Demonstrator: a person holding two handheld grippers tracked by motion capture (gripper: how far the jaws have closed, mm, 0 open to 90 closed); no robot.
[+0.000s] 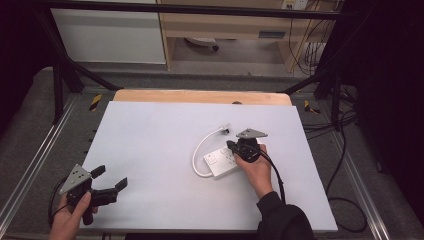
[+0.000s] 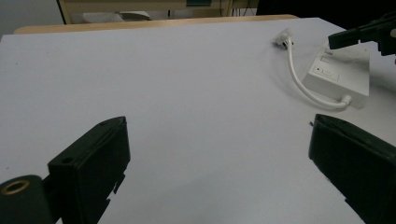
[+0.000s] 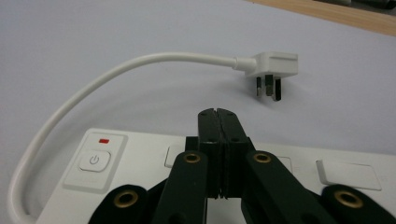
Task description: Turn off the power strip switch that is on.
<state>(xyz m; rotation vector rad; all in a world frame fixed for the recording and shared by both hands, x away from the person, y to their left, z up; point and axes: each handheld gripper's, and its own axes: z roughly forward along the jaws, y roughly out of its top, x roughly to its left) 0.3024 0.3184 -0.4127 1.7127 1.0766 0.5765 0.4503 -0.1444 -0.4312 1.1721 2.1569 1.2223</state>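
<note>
White power strip (image 3: 299, 177) partly hidden beneath closed, empty right hand-held gripper (image 3: 218, 114); left hand-held gripper (image 1: 111, 178) wide open.

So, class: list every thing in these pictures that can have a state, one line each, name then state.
left gripper: jaws open, nothing between them, held above the table.
right gripper: jaws shut together, empty, over the power strip.
power strip: lying flat on the white table, nothing plugged in.
plug: unplugged, lying on the table, prongs bare.
cord: slack, curved.

Overhead view, two low gripper views
</note>
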